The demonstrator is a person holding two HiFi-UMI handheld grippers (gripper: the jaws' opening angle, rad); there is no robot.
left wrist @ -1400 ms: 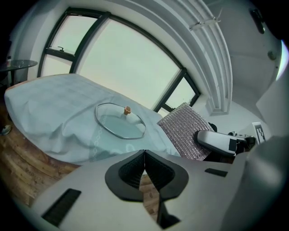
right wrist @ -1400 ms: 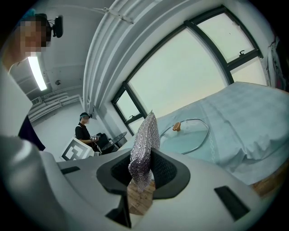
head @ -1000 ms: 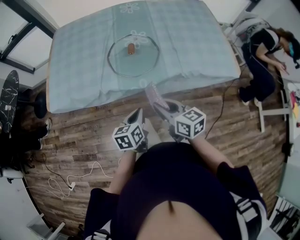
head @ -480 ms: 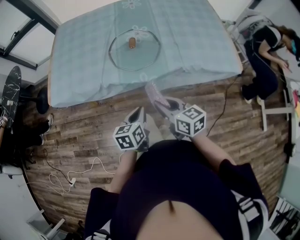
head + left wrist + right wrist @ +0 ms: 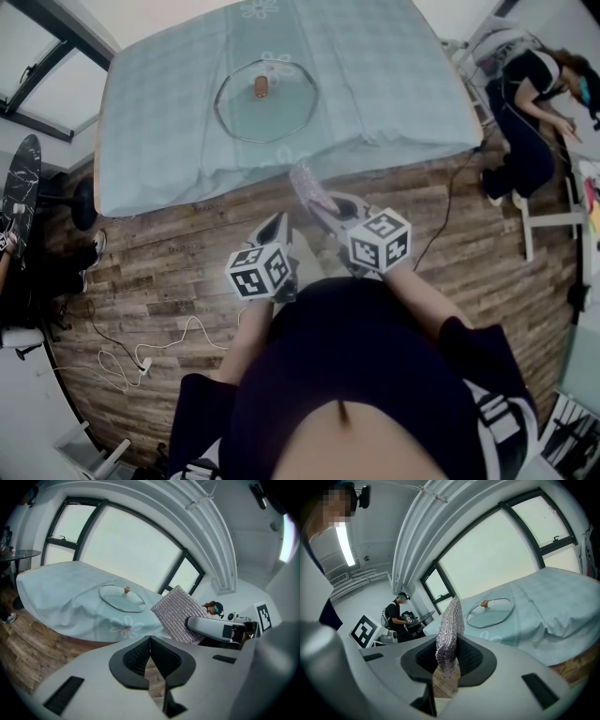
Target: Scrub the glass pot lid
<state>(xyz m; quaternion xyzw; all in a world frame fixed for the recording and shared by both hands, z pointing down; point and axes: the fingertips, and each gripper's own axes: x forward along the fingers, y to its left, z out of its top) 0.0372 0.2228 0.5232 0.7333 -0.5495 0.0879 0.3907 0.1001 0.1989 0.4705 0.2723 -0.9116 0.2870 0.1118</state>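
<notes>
The glass pot lid (image 5: 267, 101) lies flat on a table under a light blue cloth (image 5: 169, 141), its brown knob (image 5: 262, 86) pointing up. Both grippers hang over the wooden floor short of the table's near edge, well apart from the lid. My right gripper (image 5: 323, 208) is shut on a silver mesh scrub pad (image 5: 308, 188), which stands up between the jaws (image 5: 449, 630). My left gripper (image 5: 278, 228) is shut with nothing in it (image 5: 150, 644). The left gripper view shows the lid (image 5: 123, 598) with the pad (image 5: 178, 614) to its right. The right gripper view shows the lid (image 5: 490, 612) ahead.
A person (image 5: 525, 103) sits at a white desk (image 5: 586, 187) at the right. White cables (image 5: 122, 361) trail over the wooden floor at lower left. A dark board (image 5: 19, 192) and black gear stand by the left wall. Large windows lie behind the table.
</notes>
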